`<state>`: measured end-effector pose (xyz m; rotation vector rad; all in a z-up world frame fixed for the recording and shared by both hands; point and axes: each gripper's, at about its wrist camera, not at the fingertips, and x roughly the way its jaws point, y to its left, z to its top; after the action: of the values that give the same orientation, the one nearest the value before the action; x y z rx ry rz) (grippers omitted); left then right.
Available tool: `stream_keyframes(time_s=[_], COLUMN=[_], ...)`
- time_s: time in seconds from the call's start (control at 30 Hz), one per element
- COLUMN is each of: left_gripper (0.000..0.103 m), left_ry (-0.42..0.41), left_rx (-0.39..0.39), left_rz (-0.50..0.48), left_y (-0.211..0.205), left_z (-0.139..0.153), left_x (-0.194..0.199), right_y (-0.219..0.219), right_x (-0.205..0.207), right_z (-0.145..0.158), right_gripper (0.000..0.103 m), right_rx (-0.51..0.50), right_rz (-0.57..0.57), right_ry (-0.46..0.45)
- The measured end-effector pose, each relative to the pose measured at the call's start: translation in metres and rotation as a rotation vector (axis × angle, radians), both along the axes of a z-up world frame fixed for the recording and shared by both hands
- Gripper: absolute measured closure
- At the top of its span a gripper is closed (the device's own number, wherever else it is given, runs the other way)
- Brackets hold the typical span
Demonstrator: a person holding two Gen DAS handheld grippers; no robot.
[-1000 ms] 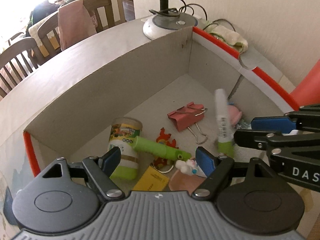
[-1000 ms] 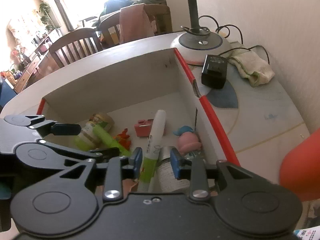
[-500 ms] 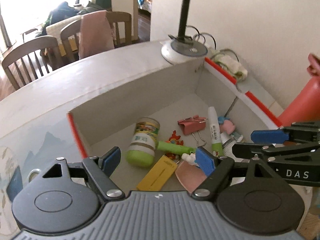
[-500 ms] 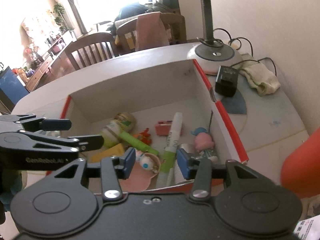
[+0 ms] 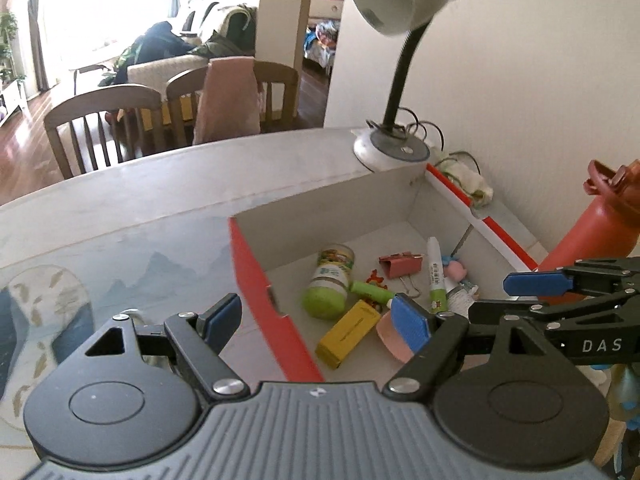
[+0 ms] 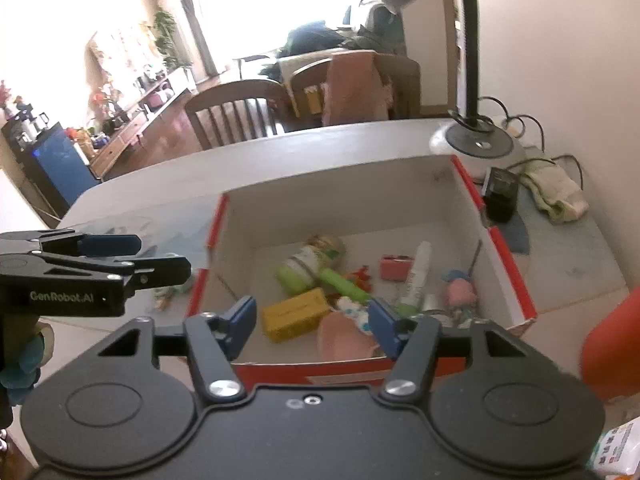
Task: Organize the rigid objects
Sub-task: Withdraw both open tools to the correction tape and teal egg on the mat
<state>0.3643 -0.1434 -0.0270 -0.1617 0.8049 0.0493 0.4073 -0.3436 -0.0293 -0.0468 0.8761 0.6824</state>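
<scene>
An open cardboard box (image 6: 504, 248) with red outer walls and a plain white inside sits in the middle of the right wrist view and right of centre in the left wrist view, and the small rigid things lie loose on its floor. Counted there: one squat jar (image 5: 328, 280) with a green lid and printed label, lying on its side; one slim green tube (image 6: 344, 282) beside it; one flat yellow packet (image 5: 347, 334), rectangular; one pink binder clip (image 5: 400, 266) with wire handles; one white marker (image 5: 435, 276) with a green end; one pink round-headed figurine (image 6: 460, 292); one shallow pink dish (image 6: 346, 342) at the near wall. The left gripper (image 5: 316, 318) has its blue-padded jaws spread wide and empty, straddling the box's left wall in the lower centre of its view. The right gripper (image 6: 312, 324) is likewise spread, holding nothing, above the near wall. A gooseneck desk lamp (image 5: 394, 148) with a round base stands at the box's far right corner, and an orange bottle (image 5: 592, 232) stands at the right edge.
</scene>
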Motion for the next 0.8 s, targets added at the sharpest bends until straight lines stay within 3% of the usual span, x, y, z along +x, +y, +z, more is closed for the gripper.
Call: stream_keyframes(time_s=[0.17, 0.43, 0.57, 0.63, 0.8], left_gripper=[0.021, 0.019, 0.014, 0.005, 0.003], left_ry=[-0.021, -0.019, -0.009, -0.008, -0.010], left_rx=[-0.021, -0.028, -0.038, -0.041, -0.068], left_rz=[0.026, 0.052, 0.065, 0.069, 0.084], left_y=[0.021, 0.061, 0.086, 0.098, 0.129], left_z=[0.005, -0.003, -0.011, -0.014, -0.025], left_x=[-0.025, -0.054, -0.063, -0.066, -0.069], right_y=[0.017, 0.056, 0.082, 0.097, 0.131], right_x=[-0.017, -0.046, -0.059, -0.064, -0.073], right_z=[0.008, 0.011, 0.008, 0.005, -0.005], right_gripper=[0.023, 0.011, 0.009, 0.009, 0.009], right_rx=[0.015, 0.044, 0.050, 0.052, 0.041], right_rz=[0.034, 0.094, 0.131, 0.148, 0.141], right_ry=[-0.022, -0.059, -0.076, -0.073, -0.064])
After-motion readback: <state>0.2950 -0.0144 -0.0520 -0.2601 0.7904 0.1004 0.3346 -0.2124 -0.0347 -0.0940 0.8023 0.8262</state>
